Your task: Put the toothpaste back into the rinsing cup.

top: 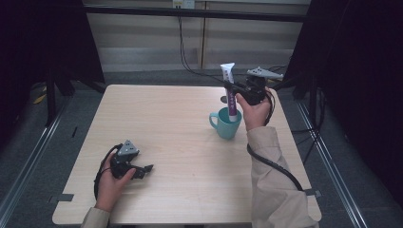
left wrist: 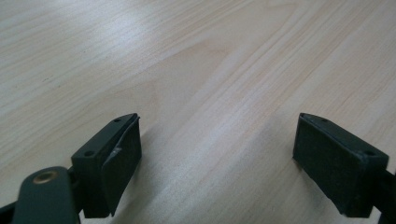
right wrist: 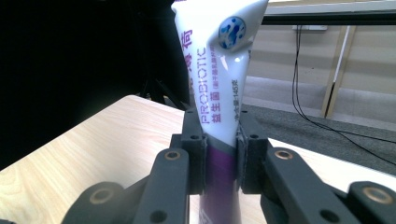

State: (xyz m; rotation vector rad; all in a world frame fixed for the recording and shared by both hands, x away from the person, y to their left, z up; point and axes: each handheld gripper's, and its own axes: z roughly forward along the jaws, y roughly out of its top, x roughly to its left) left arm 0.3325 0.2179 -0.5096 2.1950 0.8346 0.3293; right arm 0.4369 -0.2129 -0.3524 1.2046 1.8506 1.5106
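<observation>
Glossy white-purple tube (top: 230, 90) clamped upright in my right tool (top: 231, 88), base hidden inside teal mug (top: 225, 124); left tool (top: 144, 171) gapes over pale woodgrain desk (top: 176, 142).

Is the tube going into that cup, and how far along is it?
Likely so. Done: the right tool has the tube clamped upright. In hand: its lower end sits at or just inside the cup. Left: letting go, if that is the aim. The left tool rests open on the table.

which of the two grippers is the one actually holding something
The right gripper, raised above the teal mug: its fingers are clamped on the white and purple tube. The left gripper sits low over the table, open and empty.
</observation>
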